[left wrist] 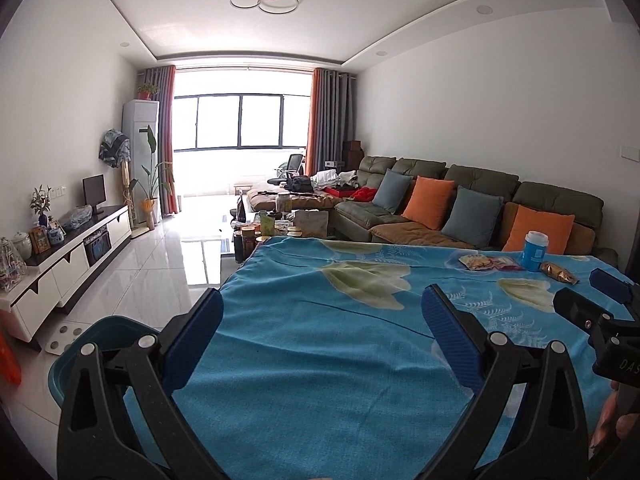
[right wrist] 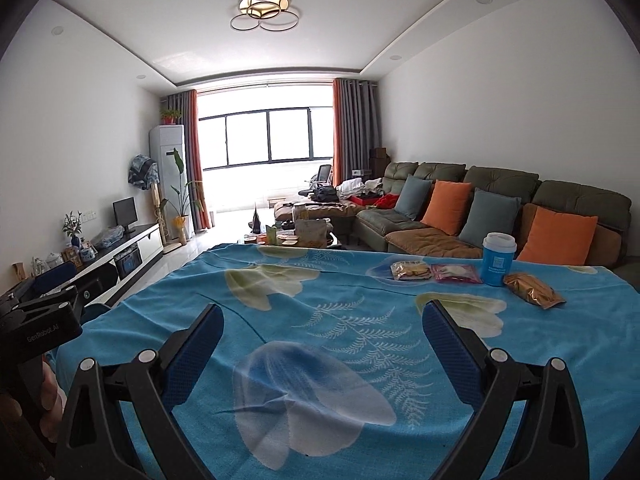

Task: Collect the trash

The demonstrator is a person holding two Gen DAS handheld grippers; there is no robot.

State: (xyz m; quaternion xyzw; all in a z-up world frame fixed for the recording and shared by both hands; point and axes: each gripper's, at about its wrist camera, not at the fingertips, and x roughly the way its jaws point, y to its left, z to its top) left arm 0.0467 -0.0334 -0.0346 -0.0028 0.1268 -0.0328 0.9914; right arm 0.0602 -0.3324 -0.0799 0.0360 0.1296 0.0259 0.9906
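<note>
Bin (left wrist: 86, 334) — floor, left of table, likely there to take the trash. Left gripper (left wrist: 322, 312) and right gripper (right wrist: 322, 326) — both spread, empty, over the cloth (right wrist: 320, 300). Wrappers (right wrist: 436, 272), cup (right wrist: 497, 258), gold packet (right wrist: 532, 289) — far right, untouched. Cup print unreadable.

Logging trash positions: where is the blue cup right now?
The blue cup stands upright at the table's far right in both views, between the pink packet and gold wrapper, before the sofa.
</note>
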